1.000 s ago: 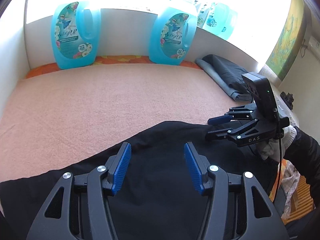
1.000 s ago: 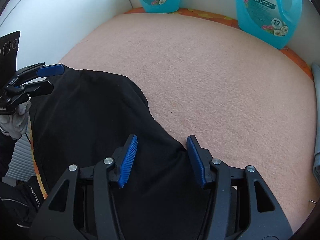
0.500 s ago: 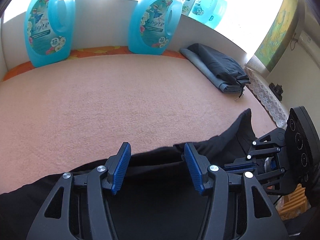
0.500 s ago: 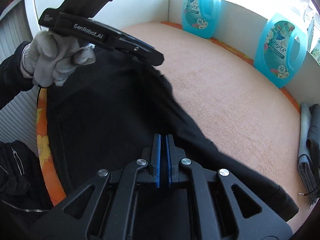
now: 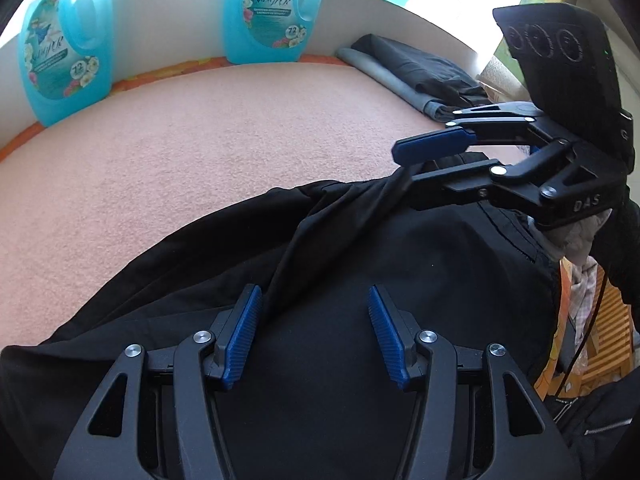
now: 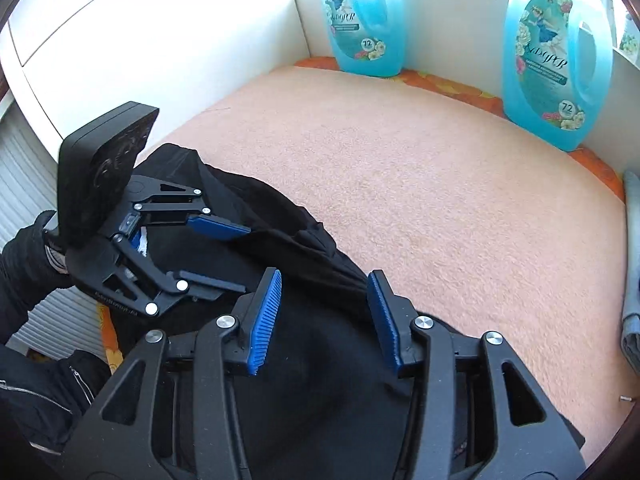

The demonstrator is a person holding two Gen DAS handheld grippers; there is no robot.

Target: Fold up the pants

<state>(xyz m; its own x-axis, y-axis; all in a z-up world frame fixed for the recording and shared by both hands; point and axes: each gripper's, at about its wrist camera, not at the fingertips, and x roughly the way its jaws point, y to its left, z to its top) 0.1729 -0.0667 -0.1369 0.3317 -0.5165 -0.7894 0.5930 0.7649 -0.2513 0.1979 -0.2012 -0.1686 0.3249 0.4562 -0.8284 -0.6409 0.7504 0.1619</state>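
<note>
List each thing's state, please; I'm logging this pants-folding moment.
black pants: unfolded, bunched, one ridge pulled up.
left gripper: open over the pants, nothing pinched.
right gripper: jaws have just been opening; open, with pants fabric between them.
blue detergent bottles: upright by the wall.
dark clothes stack: folded, lying aside.

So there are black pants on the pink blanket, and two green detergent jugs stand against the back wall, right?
Nearly. The black pants do lie on the pink blanket, but the two detergent jugs against the back wall are light blue, not green. The right wrist view shows both clearly.
</note>
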